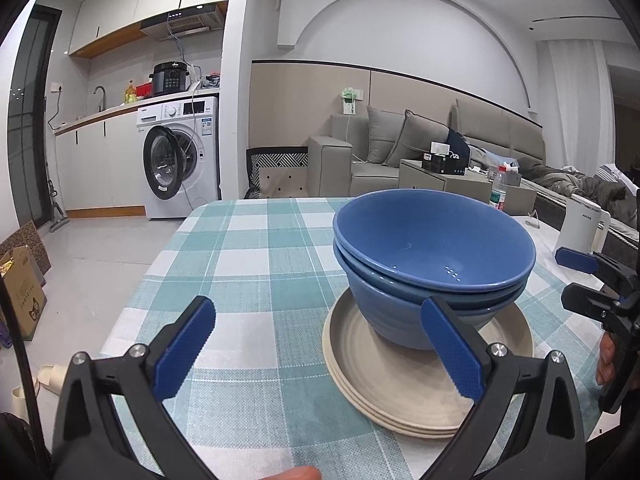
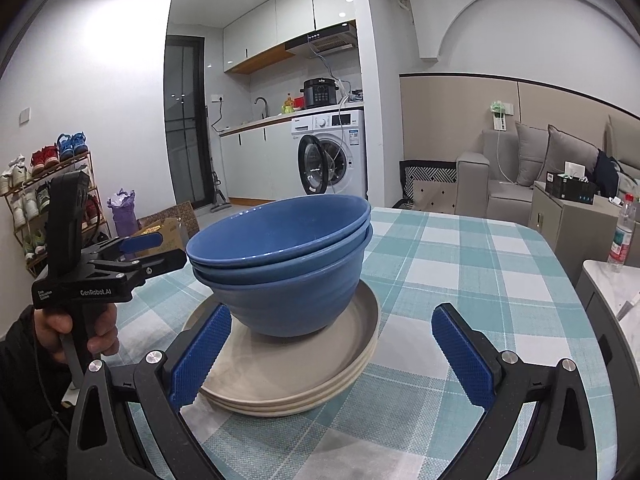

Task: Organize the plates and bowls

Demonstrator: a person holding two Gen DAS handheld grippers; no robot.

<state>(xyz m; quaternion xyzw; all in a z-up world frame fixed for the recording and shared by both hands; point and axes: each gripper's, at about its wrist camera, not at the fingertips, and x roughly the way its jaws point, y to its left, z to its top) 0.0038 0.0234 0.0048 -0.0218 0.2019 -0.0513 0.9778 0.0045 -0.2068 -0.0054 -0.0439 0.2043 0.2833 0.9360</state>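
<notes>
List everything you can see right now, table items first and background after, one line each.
bowls: three, blue, nested, on the plates
plates: three, beige, stacked on the table
tablecloth: one, teal and white check, covers the table
bottle: one, clear with red cap, right of the table
kettle: one, white, far right
washer: one, white, door open, under the counter
cooker: one, black, on the counter
sofa: one, grey, by the wall
shoe rack: one, full, far left
left tongs: open, empty, short of the plates
right tongs: open, empty, straddling the plates' near edge
</notes>
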